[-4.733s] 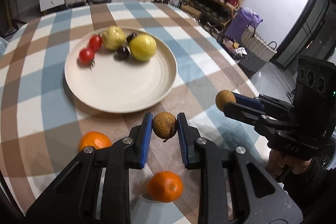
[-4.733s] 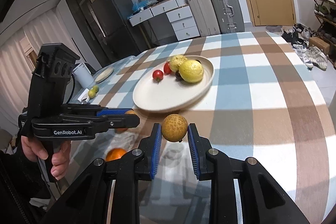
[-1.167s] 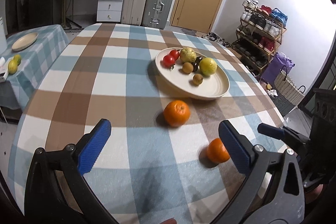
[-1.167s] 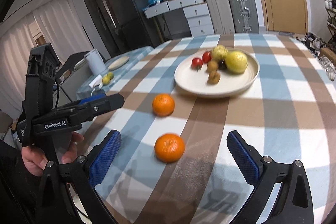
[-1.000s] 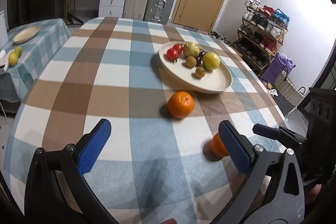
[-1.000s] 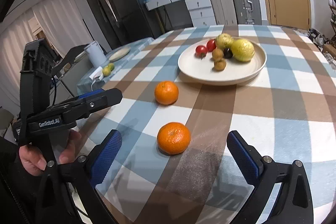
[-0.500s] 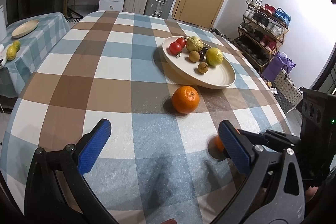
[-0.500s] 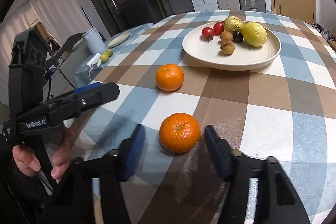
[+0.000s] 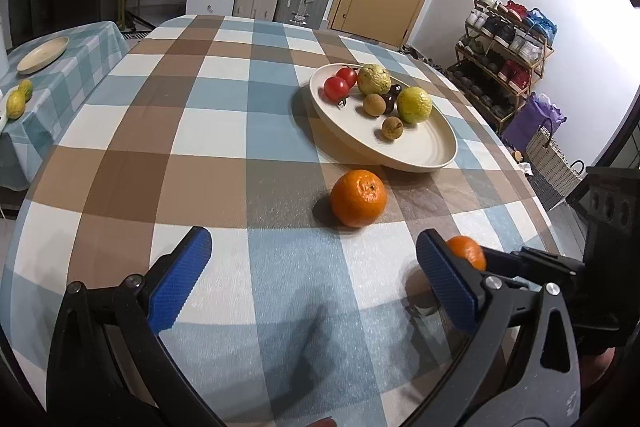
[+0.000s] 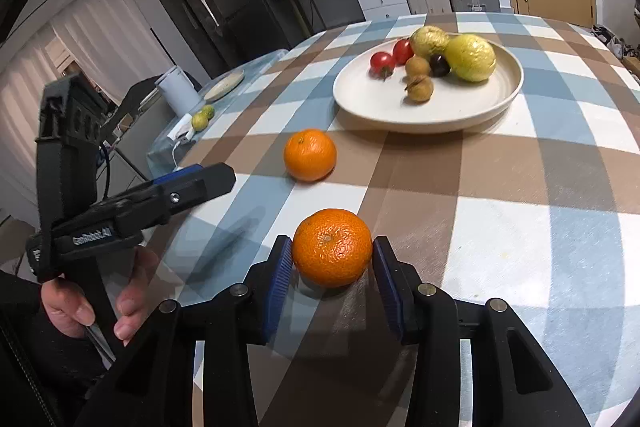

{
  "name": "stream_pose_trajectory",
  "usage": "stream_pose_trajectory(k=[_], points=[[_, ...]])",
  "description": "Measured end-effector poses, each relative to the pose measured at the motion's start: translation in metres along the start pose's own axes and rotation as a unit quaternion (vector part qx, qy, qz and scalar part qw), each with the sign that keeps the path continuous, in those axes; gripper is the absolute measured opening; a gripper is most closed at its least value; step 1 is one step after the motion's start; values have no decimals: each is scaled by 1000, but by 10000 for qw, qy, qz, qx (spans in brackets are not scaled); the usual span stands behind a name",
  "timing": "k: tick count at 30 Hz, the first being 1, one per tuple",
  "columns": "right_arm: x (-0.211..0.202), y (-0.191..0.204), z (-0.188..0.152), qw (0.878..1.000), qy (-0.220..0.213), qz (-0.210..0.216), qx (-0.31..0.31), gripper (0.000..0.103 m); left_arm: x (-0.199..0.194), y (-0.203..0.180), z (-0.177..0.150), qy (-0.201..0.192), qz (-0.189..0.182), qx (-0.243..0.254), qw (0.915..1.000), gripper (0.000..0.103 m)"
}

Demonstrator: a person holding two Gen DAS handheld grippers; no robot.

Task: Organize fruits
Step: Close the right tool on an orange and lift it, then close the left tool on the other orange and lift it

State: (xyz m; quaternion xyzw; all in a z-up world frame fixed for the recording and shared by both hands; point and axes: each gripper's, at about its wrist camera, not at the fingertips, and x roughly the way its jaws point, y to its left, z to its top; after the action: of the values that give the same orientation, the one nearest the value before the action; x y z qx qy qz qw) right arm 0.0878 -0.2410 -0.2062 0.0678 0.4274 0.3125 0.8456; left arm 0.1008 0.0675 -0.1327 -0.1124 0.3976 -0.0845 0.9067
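Two oranges lie on the checked tablecloth in front of a cream plate [image 10: 460, 103] that holds tomatoes, yellow-green fruits, a dark fruit and two small brown ones. My right gripper [image 10: 332, 267] has the nearer orange [image 10: 332, 247] between its blue pads, which touch both its sides as the jaws are closing. The orange still rests on the cloth. My left gripper [image 9: 312, 267] is wide open and holds nothing, with the other orange [image 9: 359, 198] ahead of it. In the left wrist view the gripped orange [image 9: 466, 253] is partly hidden behind my left gripper's right finger.
The plate [image 9: 420, 151] sits towards the table's far right. A side table at the left carries a small dish [image 9: 42, 49] and two small fruits [image 9: 18, 99]. A hand [image 10: 100, 307] holds the left gripper [image 10: 216, 179]. Suitcases, drawers and a shoe rack stand beyond.
The right jaws have come in from wide open to touch the nearer orange on both sides. The left gripper has drifted a little towards the other orange and stays open.
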Motion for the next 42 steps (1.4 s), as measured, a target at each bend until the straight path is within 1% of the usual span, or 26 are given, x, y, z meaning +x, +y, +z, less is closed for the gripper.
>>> stream_pose_trajectory(k=[5, 12, 15, 18, 24, 26, 27, 29, 30, 32, 33, 34, 37, 42], points=[[-10, -7, 8, 9999, -161, 9, 39, 42, 13, -2, 9, 103, -8, 35, 9999, 102], [-17, -18, 17, 9996, -277, 3, 99, 42, 33, -9, 19, 300, -40, 177, 9994, 102], [-17, -21, 21, 9995, -295, -13, 88, 42, 43, -12, 23, 409, -111, 231, 9988, 102], [-18, -26, 25, 9994, -321, -36, 126, 42, 53, -15, 26, 565, -266, 261, 9977, 100], [-19, -34, 29, 9992, -336, -32, 227, 42, 64, -20, 29, 684, -398, 397, 9961, 83], [-19, -34, 29, 9992, -335, -19, 225, 42, 67, -21, 29, 733, -462, 416, 9954, 75], [-19, -34, 29, 9992, -332, -15, 220, 42, 68, -21, 29, 749, -486, 418, 9951, 72], [-18, -34, 29, 9992, -326, -21, 223, 42, 71, -21, 30, 792, -559, 439, 9943, 63], [-17, -35, 29, 9992, -321, -14, 236, 42, 71, -22, 30, 799, -586, 460, 9940, 59], [-17, -35, 30, 9992, -317, -4, 240, 42, 73, -24, 30, 826, -660, 538, 9929, 43], [-16, -35, 30, 9992, -311, -5, 241, 42, 73, -25, 30, 834, -658, 571, 9927, 41], [-16, -35, 30, 9993, -300, -6, 244, 42, 73, -24, 30, 820, -683, 586, 9926, 39], [-15, -36, 30, 9993, -293, -13, 250, 42, 74, -20, 31, 865, -853, 465, 9915, 38], [-16, -37, 30, 9992, -300, -19, 277, 42, 72, -21, 30, 845, -868, 480, 9915, 38]])
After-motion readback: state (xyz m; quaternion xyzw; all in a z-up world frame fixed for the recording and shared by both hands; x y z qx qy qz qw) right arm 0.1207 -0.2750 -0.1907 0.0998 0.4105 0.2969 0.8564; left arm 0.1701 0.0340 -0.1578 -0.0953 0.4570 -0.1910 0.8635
